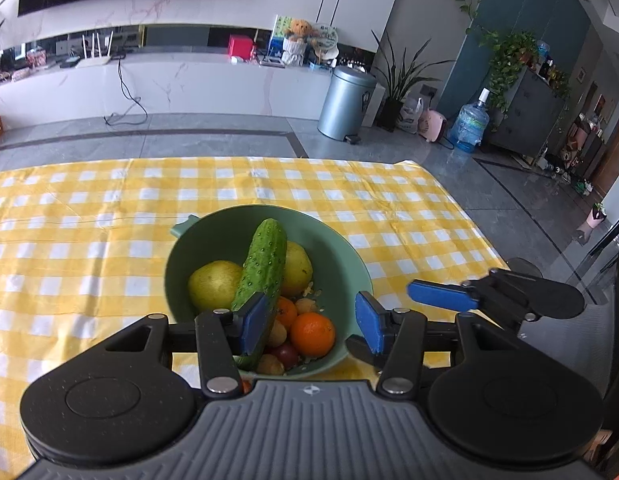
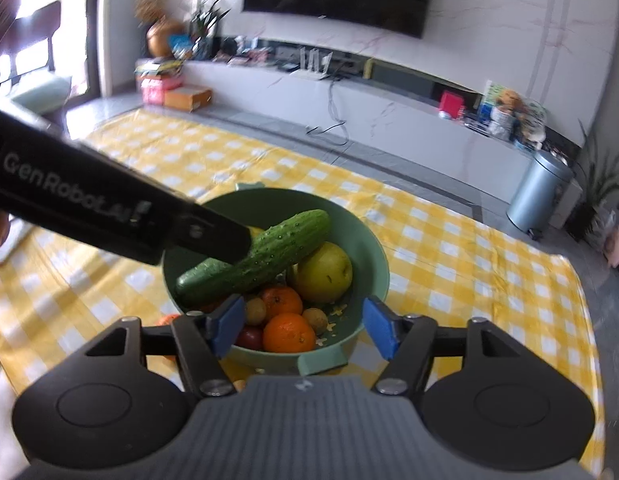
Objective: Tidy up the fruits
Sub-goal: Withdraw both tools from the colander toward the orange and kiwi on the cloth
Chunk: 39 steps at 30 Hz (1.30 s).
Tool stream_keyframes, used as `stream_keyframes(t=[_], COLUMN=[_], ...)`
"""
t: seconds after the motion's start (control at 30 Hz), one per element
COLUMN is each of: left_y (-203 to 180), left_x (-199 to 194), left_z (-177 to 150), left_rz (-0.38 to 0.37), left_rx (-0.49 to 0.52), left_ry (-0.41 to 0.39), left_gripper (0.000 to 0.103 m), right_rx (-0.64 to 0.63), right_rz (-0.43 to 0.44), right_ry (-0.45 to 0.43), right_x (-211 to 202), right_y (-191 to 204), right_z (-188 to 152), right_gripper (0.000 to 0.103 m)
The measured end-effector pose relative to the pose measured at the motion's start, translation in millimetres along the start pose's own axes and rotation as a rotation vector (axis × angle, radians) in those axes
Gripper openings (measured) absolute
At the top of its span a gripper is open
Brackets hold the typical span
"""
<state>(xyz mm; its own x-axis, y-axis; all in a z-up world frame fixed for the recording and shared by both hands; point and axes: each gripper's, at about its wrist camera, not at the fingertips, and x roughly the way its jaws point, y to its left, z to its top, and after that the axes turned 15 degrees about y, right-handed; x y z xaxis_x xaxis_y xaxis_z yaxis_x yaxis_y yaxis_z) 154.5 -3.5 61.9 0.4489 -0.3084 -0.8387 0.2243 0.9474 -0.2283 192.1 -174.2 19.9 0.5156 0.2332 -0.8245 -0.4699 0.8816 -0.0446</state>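
"GenRobot.AI" is printed on the left tongs (image 2: pixel 121 216).

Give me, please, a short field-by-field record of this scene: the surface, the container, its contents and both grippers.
surface: yellow checked tablecloth
container: green bowl, upright on the cloth
contents: cucumber lying across two yellow pears, oranges, small brown fruits and a dark red one
left gripper: open, holding nothing, above the bowl's near side
right gripper: open, holding nothing, above the bowl's near rim
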Motion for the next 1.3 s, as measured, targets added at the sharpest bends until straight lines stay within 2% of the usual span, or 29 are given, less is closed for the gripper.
stream_keyframes(t=[0.07,0.13,0.4,0.53,0.7,0.97,1.07,1.13,1.3], left_y=[0,-1,7,14,29,53,60,66,77], left_x=[-6,-11,-23,-19,-9,5,12,16,24], left_z=[-8,-17,-57,-77,-102,-123,-127,-130,-133], left_rz=[0.003,0.009,-0.004,-0.016,-0.033,-0.022,-0.015,-0.027,-0.036], left_rx=[0.006,0.012,0.0,-0.012,-0.045,-0.093,-0.101,-0.11,-0.13], left_ry=[-0.006,-0.01,-0.02,-0.002,0.024,0.04,0.046,0.048,0.051], left_gripper=[0.06,0.06,0.06,0.06,0.06,0.06,0.06,0.06,0.057], right_rx=[0.06,0.116,0.279,0.312,0.348,0.339,0.338,0.329,0.301], right_rz=[0.011,0.017,0.031,0.024,0.055,0.048,0.044,0.042,0.038], right_ry=[-0.015,-0.034,-0.078,-0.079,-0.029,0.002,0.012,0.016,0.022], right_x=[-7,-13,-28,-26,-13,10,18,22,32], right_y=[1,3,18,32,47,67,69,71,74], right_z=[-7,-16,-54,-73,-94,-107,-107,-107,-105], right_gripper=[0.066,0.072,0.073,0.073,0.073,0.073,0.071,0.062,0.054])
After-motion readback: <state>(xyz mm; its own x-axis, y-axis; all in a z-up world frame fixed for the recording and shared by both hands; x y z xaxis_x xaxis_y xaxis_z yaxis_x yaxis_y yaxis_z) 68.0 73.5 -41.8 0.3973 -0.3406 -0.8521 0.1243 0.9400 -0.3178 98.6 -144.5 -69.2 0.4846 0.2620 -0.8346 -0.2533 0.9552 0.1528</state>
